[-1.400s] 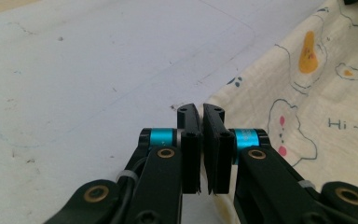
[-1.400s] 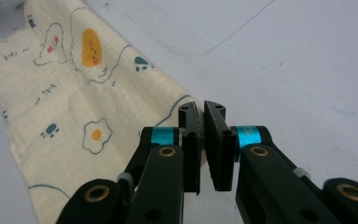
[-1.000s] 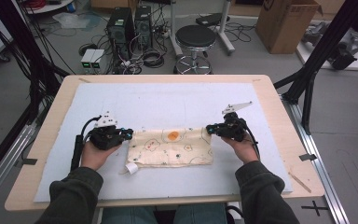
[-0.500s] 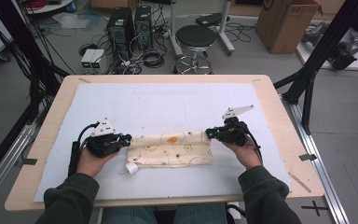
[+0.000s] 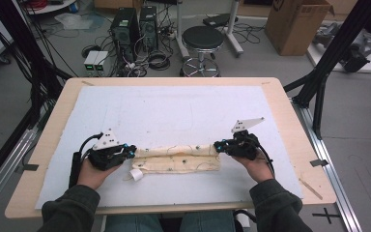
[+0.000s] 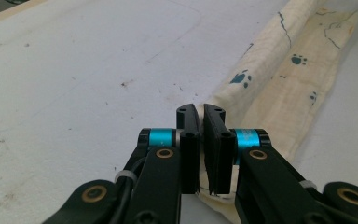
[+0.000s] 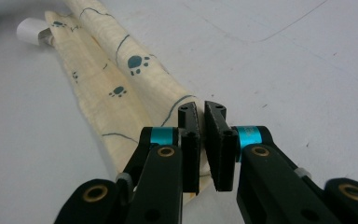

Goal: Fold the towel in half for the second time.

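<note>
A cream cloth (image 5: 176,158) printed with blue paw prints lies near the table's front as a long narrow folded strip, with a white tag (image 5: 136,175) at its near left corner. My left gripper (image 5: 130,152) is shut on the strip's left end, and my right gripper (image 5: 217,146) is shut on its right end. In the left gripper view the jaws of the left gripper (image 6: 201,114) pinch a fold of the cloth (image 6: 279,93), which runs away to the upper right. In the right gripper view the right gripper (image 7: 202,112) pinches the cloth (image 7: 121,88), and the tag (image 7: 30,30) shows at the far end.
A white mat (image 5: 183,111) covers the wooden table (image 5: 290,111), bare beyond the cloth. Behind the table stand a stool (image 5: 202,41), computer towers (image 5: 135,24) with cables, and a cardboard box (image 5: 297,21).
Both grippers have drawn the cloth's far edge toward the person. The cloth has gone from a wide sheet with an orange mark showing to a narrow strip that hides the mark.
</note>
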Tool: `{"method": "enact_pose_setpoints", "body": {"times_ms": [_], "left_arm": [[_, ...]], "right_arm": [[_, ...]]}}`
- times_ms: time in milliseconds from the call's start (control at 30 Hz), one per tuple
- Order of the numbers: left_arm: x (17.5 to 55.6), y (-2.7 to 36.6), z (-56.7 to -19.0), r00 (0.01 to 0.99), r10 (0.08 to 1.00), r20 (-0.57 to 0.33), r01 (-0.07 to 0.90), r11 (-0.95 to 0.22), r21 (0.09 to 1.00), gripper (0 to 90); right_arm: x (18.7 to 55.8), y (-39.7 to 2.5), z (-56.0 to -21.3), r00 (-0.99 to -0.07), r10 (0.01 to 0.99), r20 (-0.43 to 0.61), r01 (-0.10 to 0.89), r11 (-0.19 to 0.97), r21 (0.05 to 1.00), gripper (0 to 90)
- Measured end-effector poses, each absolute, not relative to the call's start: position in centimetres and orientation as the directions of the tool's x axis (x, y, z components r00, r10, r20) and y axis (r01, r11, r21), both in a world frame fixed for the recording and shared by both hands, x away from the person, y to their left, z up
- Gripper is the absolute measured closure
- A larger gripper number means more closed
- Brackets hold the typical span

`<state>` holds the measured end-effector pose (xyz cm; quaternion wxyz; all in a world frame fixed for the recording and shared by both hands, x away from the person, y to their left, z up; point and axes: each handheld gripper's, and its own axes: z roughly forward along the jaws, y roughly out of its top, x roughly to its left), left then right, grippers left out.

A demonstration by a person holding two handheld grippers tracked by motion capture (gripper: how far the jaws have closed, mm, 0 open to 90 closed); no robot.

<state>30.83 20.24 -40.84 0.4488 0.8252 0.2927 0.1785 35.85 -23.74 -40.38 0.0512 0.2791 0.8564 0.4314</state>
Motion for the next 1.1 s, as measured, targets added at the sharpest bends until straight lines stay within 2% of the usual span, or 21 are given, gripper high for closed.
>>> {"method": "enact_pose_setpoints", "body": {"times_ms": [267,1100], "left_arm": [[30.0,20.0,-41.3,0.771,0.634,0.06,0.311,-0.458,0.833,84.5],[27.8,20.2,-42.9,0.798,0.602,0.035,0.323,-0.475,0.819,81.2]], "right_arm": [[34.9,-24.0,-40.8,-0.842,0.515,0.16,0.434,0.472,0.768,84.7],[32.4,-24.0,-42.6,-0.855,0.492,0.165,0.427,0.487,0.762,82.2]]}}
